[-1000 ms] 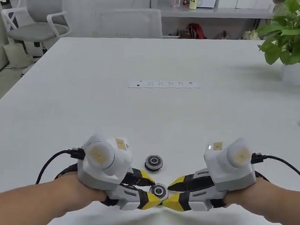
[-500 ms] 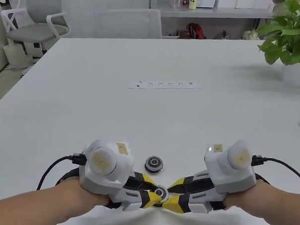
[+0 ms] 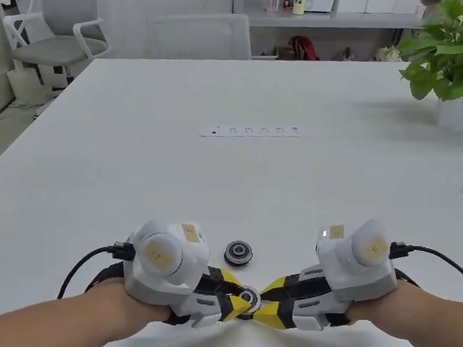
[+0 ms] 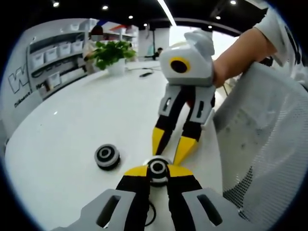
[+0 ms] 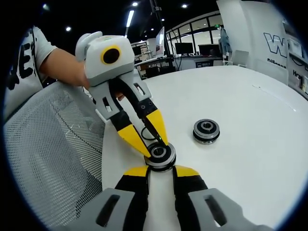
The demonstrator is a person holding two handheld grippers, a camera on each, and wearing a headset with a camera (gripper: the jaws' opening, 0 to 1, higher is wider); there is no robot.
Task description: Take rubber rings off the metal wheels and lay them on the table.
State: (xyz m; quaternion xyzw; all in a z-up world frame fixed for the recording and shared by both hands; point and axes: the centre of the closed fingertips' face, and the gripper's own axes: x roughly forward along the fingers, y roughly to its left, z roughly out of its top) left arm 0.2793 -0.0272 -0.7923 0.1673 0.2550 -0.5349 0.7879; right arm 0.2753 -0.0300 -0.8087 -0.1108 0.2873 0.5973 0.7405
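Note:
A small metal wheel [image 3: 247, 300] with a black rubber ring is held just above the near edge of the white table [image 3: 216, 180]. My left gripper [image 3: 237, 303] comes at it from the left and is shut on it; its yellow tips pinch the wheel [image 4: 158, 169]. From the right, my right gripper [image 3: 258, 304] is also shut on the wheel [image 5: 160, 155], tip to tip with the left gripper [image 5: 153, 144]. A thin black loop [image 4: 150, 211] shows between the left jaws. A second ringed wheel [image 3: 237, 253] lies flat on the table just beyond.
A white power strip [image 3: 253, 131] lies mid-table. A potted plant [image 3: 444, 52] stands at the far right corner. Office chairs [image 3: 199, 34] stand behind the table. A white mesh chair back [image 5: 53, 144] is close behind the grippers.
Both grippers, with the wheel between them, have drawn slightly nearer to me and lower. The second wheel has stayed in place.

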